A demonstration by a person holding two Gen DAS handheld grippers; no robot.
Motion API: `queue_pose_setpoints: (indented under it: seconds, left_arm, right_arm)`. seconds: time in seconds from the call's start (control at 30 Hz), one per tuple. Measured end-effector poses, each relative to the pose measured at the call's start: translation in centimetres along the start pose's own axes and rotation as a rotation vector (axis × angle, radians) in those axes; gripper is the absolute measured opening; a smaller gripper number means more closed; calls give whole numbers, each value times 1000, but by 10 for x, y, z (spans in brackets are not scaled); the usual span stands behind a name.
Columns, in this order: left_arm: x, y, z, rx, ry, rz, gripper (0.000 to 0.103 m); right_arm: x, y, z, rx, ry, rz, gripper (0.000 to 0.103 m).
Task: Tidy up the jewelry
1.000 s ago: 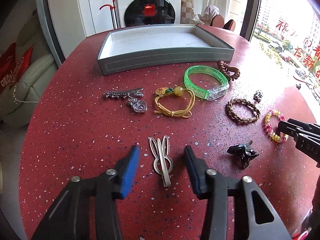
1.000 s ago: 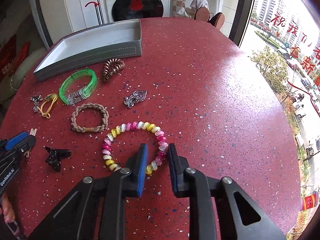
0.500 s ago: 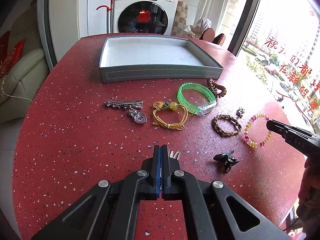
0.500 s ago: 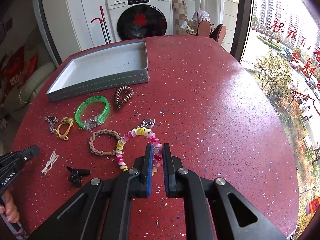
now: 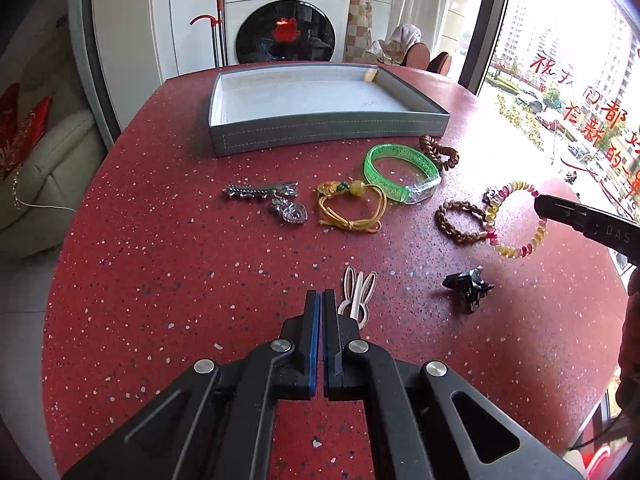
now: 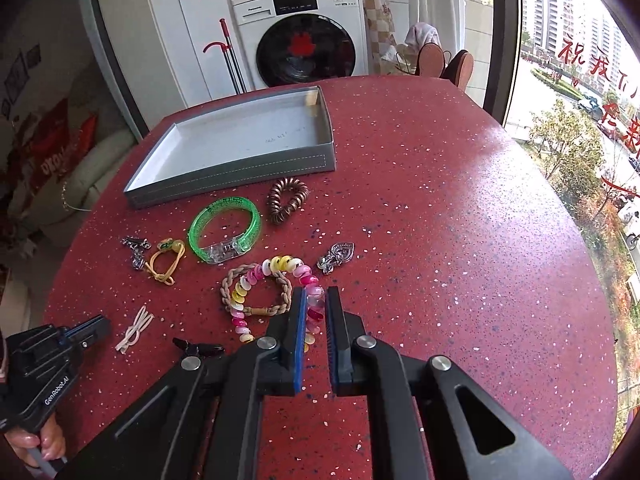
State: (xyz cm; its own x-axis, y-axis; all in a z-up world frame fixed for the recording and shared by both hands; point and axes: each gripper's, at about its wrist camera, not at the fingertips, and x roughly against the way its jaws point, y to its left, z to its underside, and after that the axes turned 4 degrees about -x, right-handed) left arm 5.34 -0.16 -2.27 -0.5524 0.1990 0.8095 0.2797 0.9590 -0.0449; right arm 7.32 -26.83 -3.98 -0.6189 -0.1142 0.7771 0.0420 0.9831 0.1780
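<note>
Jewelry is spread all over a red speckled table (image 5: 160, 260), none of it in the tray.

Nearest bit: the left gripper (image 5: 322, 296) has its blue pads pressed flat together with nothing between them. Just to its right lies a pale metal hair clip (image 5: 359, 294) shaped like rabbit ears, flat on the table. Further right is a glossy black claw clip (image 5: 468, 286).

The right gripper (image 6: 316, 292) is clamped on the beaded bracelet (image 6: 276, 266), a loop of shiny pink, yellow and white beads. A few beads are squeezed between its pads. From the right wrist view the loop crosses over a braided brown bracelet (image 5: 460, 222), a chunky rope-like ring. A small silver heart charm (image 6: 338, 256) sits just right of them.

Middle row, left to right:
- a long sparkly silver barrette (image 5: 260, 191)
- a faceted silver heart pendant (image 5: 292, 212) touching it
- a yellow cord bracelet (image 5: 352, 208) with a round amber bead and a knot
- a translucent green bangle (image 5: 400, 174) with a clear clasp section

Just behind the bangle on the right is a coppery brown spiral hair tie (image 5: 440, 152), bent into a lumpy heart shape.

Farthest is the shallow grey tray (image 5: 332, 132), rectangular, with stitched sides and a pale lining. Past the table edge there's a white washing machine (image 5: 286, 20) with a dark round door.
</note>
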Motion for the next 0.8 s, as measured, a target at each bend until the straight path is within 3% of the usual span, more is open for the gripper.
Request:
queue_pose_setpoints:
  seconds: [0.1,0.13,0.17,0.2,0.37,0.6,0.7,0.8]
  left_arm:
    - [-1,2,4,-15,3,-8,18]
    - [-2,2,4,-18,7,-13,23]
    - [-3,3,5,-20,14,-16,69]
    - [-4,4,4,-18,23,-19,103]
    - [-7,-7,3,-101,-13,-62,103]
    - [-40,-16,-6,-171,55,-56,103]
    - [-49,-19,-10,-182,72,-20,89]
    - [-49,-24,-13,-189,74,35,54]
  right_arm:
    - [2,-1,0,-7,-6,-4,10]
    - [3,-1,0,-9,-8,-6,10]
    - [4,-1,0,-10,-10,-7,10]
    - [4,0,0,-10,-11,-9,10]
    - [5,0,0,-9,-17,-20,10]
    - [10,3,0,-6,-26,-32,10]
    - [14,3,-1,-10,-36,-37,10]
    - [17,4,-4,-10,-45,-39,10]
